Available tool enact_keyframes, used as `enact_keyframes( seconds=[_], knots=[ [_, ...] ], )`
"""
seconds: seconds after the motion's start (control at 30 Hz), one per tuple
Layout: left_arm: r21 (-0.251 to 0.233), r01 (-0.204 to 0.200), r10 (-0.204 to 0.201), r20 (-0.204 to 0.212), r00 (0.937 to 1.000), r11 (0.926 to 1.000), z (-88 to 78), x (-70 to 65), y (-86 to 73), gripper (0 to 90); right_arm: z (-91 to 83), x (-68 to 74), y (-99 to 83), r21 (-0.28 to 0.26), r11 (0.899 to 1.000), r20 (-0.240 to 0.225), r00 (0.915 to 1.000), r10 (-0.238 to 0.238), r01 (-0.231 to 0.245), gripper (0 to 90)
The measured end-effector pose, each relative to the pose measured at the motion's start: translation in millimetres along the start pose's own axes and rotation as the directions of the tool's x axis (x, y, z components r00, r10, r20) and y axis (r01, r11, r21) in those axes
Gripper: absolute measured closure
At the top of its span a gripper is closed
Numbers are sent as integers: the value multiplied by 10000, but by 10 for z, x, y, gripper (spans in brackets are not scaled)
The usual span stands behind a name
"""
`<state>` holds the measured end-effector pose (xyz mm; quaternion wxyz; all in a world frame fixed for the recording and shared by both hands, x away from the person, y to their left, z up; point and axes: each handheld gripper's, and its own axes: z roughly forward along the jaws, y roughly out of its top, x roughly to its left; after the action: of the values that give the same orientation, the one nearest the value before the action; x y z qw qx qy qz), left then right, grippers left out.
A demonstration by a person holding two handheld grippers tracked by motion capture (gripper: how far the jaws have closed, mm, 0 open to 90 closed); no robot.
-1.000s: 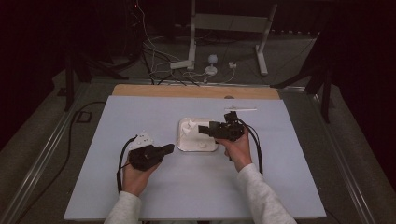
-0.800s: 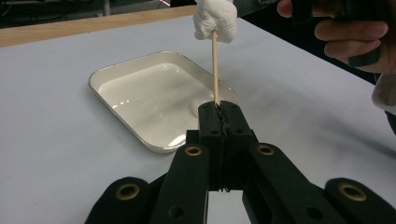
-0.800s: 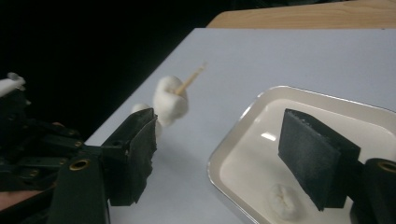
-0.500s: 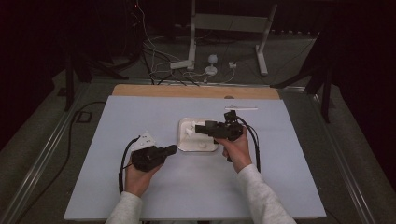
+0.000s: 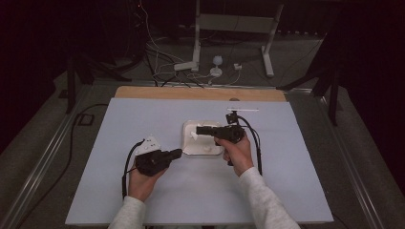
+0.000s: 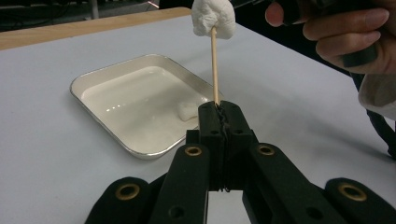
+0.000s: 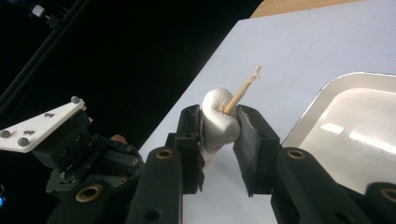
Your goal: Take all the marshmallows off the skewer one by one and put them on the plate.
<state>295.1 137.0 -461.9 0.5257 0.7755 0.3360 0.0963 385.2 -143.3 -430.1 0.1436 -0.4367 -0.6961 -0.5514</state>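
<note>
My left gripper (image 6: 220,114) is shut on the lower end of a thin wooden skewer (image 6: 215,65), which stands upright. A white marshmallow (image 6: 212,16) sits near the skewer's top. My right gripper (image 7: 218,115) is shut on that marshmallow (image 7: 218,123), with the skewer's pointed tip (image 7: 243,87) poking out past it. In the high view the left gripper (image 5: 175,153) is at the near left corner of a white tray (image 5: 187,143). The right gripper (image 5: 197,130) is over the tray.
The shallow white tray (image 6: 93,77) lies on the pale blue table cover (image 5: 119,133), and one loose marshmallow (image 6: 187,110) rests in it. A wooden strip (image 5: 200,93) edges the far side of the table. Cables and stand legs (image 5: 229,43) lie on the floor beyond.
Both grippers have barely shifted; the left gripper has edged slightly nearer the tray's corner. Both stay shut as before.
</note>
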Motion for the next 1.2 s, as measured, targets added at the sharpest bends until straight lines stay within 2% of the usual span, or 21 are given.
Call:
enact_keyframes(
  seconds=[0.3,0.5,0.67,0.97,1.2],
  knots=[
    [134,-113,114,-20,9999,9998,32,-27,0,900,-6,30,1,-105,9998,71,9998,-168,168,769],
    [111,-220,223,-262,9994,9997,38,-39,7,900,-24,74,3,-568,9984,184,9998,-50,60,795],
    [130,-328,333,-335,9989,9994,18,-20,0,900,-49,113,14,-789,9966,421,9989,-194,227,803],
    [343,-584,600,-474,9971,9977,27,-21,-17,900,-101,102,25,-962,9949,586,9980,-257,313,819],
    [425,-640,660,-475,9967,9970,35,-27,-25,900,-126,83,21,-1109,9934,678,9974,-230,305,826]
  ],
)
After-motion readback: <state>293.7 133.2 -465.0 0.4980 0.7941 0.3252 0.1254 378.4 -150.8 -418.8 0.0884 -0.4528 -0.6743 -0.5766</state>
